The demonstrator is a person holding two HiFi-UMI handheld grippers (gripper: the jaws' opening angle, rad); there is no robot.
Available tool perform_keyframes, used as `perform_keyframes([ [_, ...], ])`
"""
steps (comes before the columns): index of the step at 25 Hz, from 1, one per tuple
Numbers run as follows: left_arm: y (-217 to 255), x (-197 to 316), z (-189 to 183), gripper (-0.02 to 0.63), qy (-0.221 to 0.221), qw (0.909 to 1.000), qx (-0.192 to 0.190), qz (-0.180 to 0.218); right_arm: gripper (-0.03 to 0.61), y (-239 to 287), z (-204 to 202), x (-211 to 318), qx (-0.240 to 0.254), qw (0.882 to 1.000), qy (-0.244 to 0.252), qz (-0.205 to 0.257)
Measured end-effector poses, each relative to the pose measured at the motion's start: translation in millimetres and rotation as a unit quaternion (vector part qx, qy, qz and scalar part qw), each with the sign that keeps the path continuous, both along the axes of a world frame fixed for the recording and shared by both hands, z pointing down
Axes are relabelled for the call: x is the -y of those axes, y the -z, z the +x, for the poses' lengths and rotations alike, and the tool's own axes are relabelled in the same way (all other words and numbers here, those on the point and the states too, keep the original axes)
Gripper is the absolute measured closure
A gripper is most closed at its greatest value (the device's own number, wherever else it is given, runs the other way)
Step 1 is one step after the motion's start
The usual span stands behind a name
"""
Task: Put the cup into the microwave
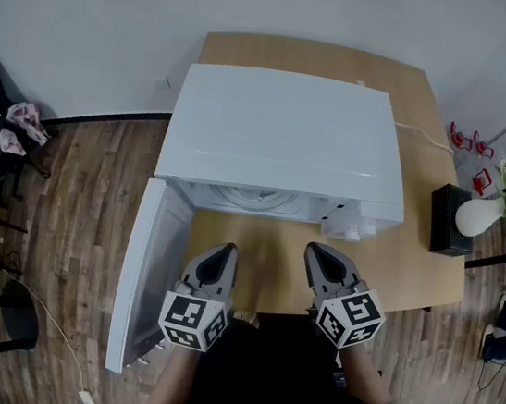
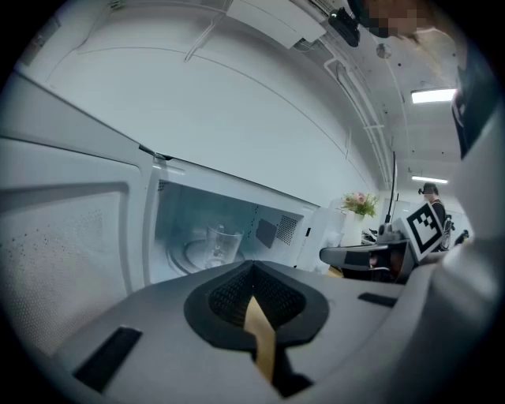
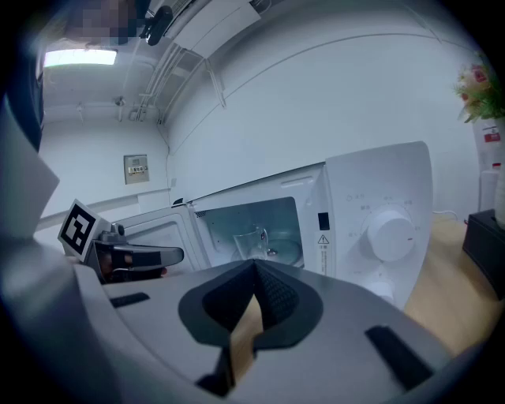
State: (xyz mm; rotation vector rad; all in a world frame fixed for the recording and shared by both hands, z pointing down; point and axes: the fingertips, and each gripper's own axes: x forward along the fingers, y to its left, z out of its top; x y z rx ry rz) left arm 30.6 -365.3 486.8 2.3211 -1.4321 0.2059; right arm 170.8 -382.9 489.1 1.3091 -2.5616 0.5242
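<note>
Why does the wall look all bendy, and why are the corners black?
Left gripper view and right gripper view: the wide-angle lens bends straight edges and leaves dark corners. Head view: the microwave bends only slightly, under even light.

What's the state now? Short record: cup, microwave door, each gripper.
cup: clear glass cup, upright inside the microwave, on the turntable
door: door open, swung left
left gripper: left gripper jaws together, empty, in front of the opening
right gripper: right gripper jaws together, empty, beside the left one
support: wooden table
</note>
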Motion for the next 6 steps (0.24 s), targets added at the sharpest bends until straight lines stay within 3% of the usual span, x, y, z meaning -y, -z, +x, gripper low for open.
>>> perform_keyframes([
  [6,-4.1,-9.6,-1.0,0.609,0.006,0.9999,-0.008,-0.008,0.587,-3.0,0.2,-10.8,0.006,1.000,-0.004,-0.008],
])
